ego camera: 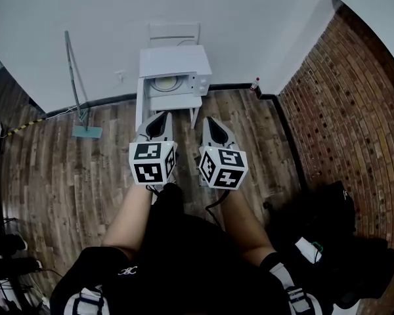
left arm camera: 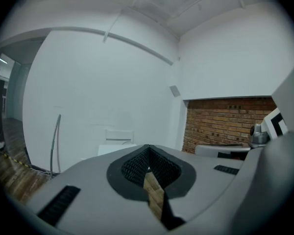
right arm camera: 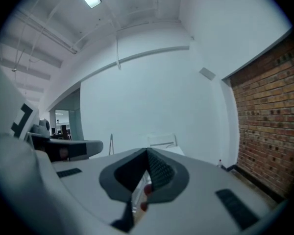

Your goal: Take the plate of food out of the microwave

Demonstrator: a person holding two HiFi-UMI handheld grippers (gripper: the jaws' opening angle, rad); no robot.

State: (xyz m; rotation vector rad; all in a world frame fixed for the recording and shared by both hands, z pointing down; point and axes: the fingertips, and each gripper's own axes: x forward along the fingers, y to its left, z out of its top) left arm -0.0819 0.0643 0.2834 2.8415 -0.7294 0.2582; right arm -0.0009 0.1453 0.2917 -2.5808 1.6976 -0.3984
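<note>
A white microwave [ego camera: 175, 64] stands on a small white table [ego camera: 175, 102] against the far wall. A round pale plate [ego camera: 163, 83] shows in its front; I cannot make out any food on it, nor how the door stands. My left gripper [ego camera: 163, 115] and right gripper [ego camera: 211, 119] hang side by side over the wooden floor, well short of the table. Both point toward the microwave. In the left gripper view the left gripper [left arm camera: 148, 146] has its ribbed pads meeting at the tips with nothing between them. The right gripper [right arm camera: 147, 151] is shut the same way, also empty.
A long-handled mop [ego camera: 74, 77] leans on the wall to the left of the table. A white chair [ego camera: 175, 31] stands behind the microwave. A small bottle [ego camera: 255, 84] sits in the corner by the brick wall [ego camera: 341, 104]. Dark bags [ego camera: 345, 241] lie at the lower right.
</note>
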